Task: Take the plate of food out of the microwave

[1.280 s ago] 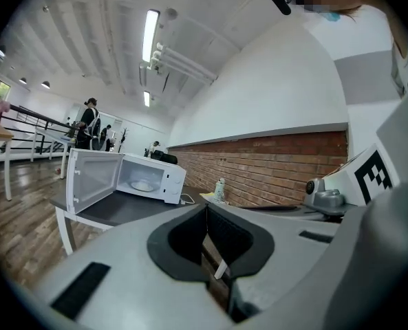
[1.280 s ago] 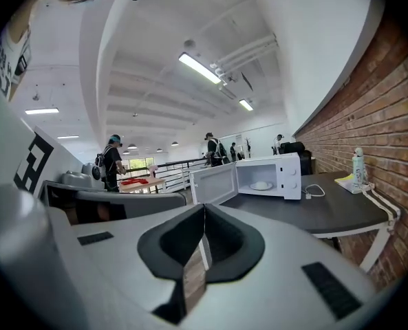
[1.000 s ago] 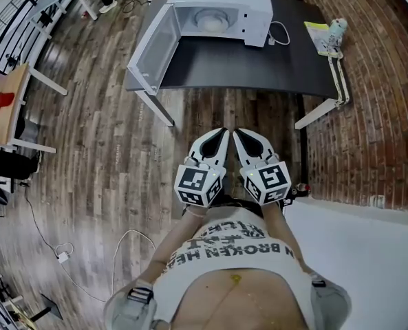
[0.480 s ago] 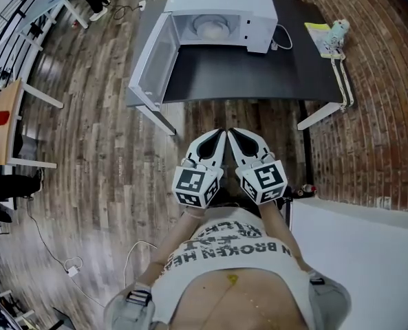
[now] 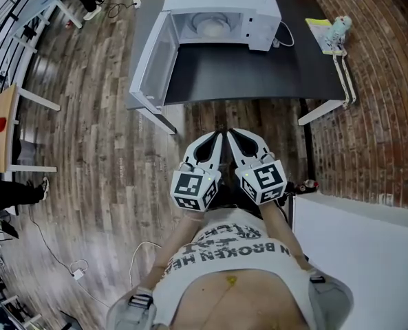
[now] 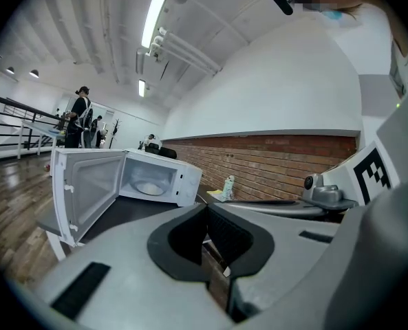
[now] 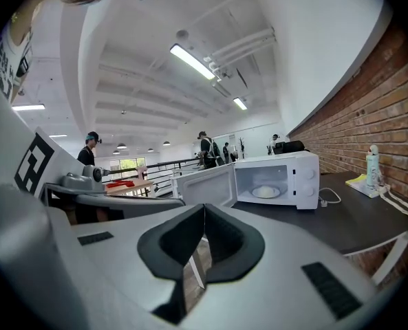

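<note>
A white microwave [image 5: 221, 9] stands on a black table [image 5: 259, 67], its door [image 5: 152, 53] swung open to the left. Inside sits a pale plate of food [image 5: 209, 25], also visible as the plate [image 6: 148, 186] in the left gripper view and the plate [image 7: 265, 192] in the right gripper view. My left gripper [image 5: 220, 135] and right gripper [image 5: 232, 133] hover side by side over the wooden floor, short of the table's near edge. Both point at the microwave. The left gripper [image 6: 205, 208] and the right gripper [image 7: 204, 208] are shut with nothing held.
A small bottle [image 5: 337, 27] and a yellow sheet [image 5: 318, 36] lie at the table's right end, a white cable [image 5: 283, 34] beside the microwave. A brick wall [image 5: 382, 115] runs along the right. A wooden desk [image 5: 1, 126] stands far left, people farther back.
The table and microwave have come a little closer in the head view as the person moved forward. Both grippers stay shut and side by side.
</note>
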Demonstrator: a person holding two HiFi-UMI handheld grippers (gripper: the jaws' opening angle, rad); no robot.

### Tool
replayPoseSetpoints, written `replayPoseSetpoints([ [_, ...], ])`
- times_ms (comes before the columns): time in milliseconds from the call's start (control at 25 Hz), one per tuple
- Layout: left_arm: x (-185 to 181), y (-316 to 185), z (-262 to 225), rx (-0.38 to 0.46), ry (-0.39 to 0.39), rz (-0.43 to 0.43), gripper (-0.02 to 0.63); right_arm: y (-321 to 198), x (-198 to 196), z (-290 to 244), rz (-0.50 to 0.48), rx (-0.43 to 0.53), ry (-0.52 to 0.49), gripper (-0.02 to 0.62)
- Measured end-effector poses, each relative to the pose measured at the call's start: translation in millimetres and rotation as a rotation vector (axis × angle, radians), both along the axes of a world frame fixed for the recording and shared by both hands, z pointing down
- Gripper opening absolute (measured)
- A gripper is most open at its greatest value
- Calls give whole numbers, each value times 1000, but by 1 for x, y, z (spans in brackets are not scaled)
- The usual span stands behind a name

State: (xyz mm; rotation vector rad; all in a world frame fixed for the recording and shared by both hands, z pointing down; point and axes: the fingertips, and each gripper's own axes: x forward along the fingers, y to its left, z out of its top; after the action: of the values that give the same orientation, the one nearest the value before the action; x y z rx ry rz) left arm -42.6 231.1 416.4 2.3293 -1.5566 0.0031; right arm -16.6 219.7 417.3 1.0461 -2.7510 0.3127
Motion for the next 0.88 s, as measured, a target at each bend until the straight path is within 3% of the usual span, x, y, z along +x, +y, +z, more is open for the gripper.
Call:
replayPoseSetpoints([
  [240, -13, -27, 6, -10, 10, -27, 9, -29, -16, 2, -32, -1, 3, 9],
  [880, -26, -157, -4, -10, -9, -81, 9, -163, -33, -10, -99, 3, -16, 9],
])
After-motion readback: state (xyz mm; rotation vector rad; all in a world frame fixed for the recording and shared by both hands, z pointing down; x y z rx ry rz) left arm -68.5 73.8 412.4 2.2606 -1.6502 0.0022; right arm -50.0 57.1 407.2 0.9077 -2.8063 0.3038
